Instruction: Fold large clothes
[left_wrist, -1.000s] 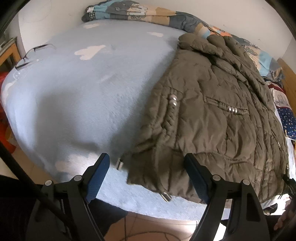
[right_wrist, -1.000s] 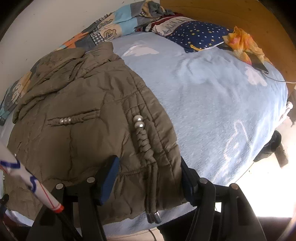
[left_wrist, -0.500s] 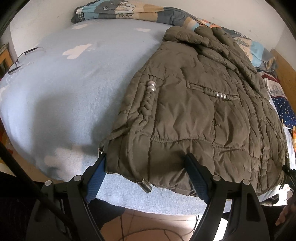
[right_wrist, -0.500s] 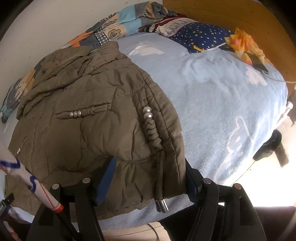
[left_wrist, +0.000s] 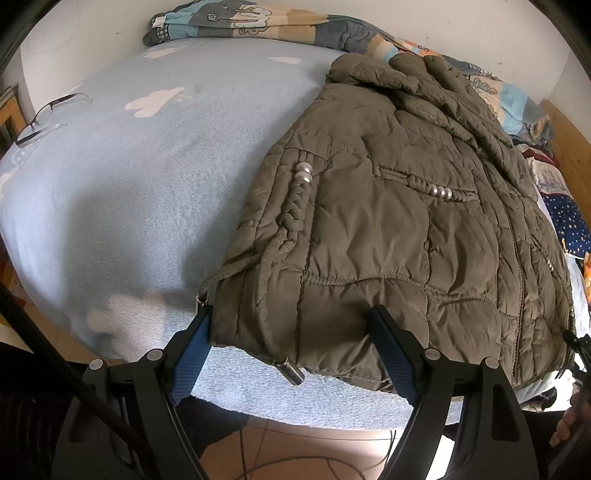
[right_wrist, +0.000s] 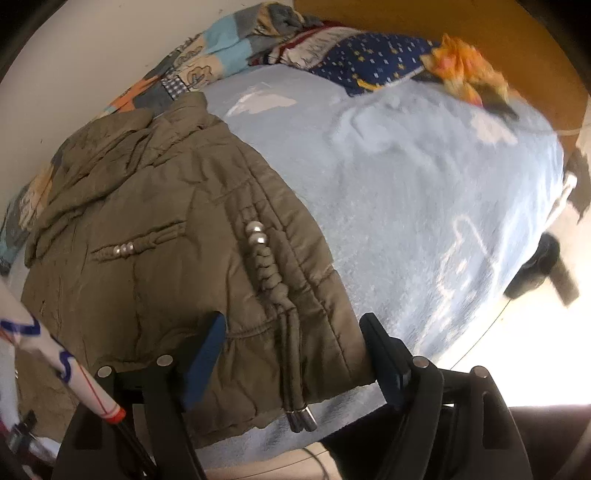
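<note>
On the bed (left_wrist: 155, 192): one olive quilted jacket (left_wrist: 388, 229), one pair of glasses (left_wrist: 48, 114). Left claw (left_wrist: 295, 347) gapes, straddling one hem corner; right claw (right_wrist: 295, 354) is opening, jacket hem between its jaws.

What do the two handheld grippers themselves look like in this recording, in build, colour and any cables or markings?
Both match: the left gripper and right gripper have black plastic frames with silver bolt heads at the joints and two flat fingers faced with blue textured pads. A black cable crosses the left view's lower corner. A white pole with blue squiggles and a red band crosses the right view.
</note>
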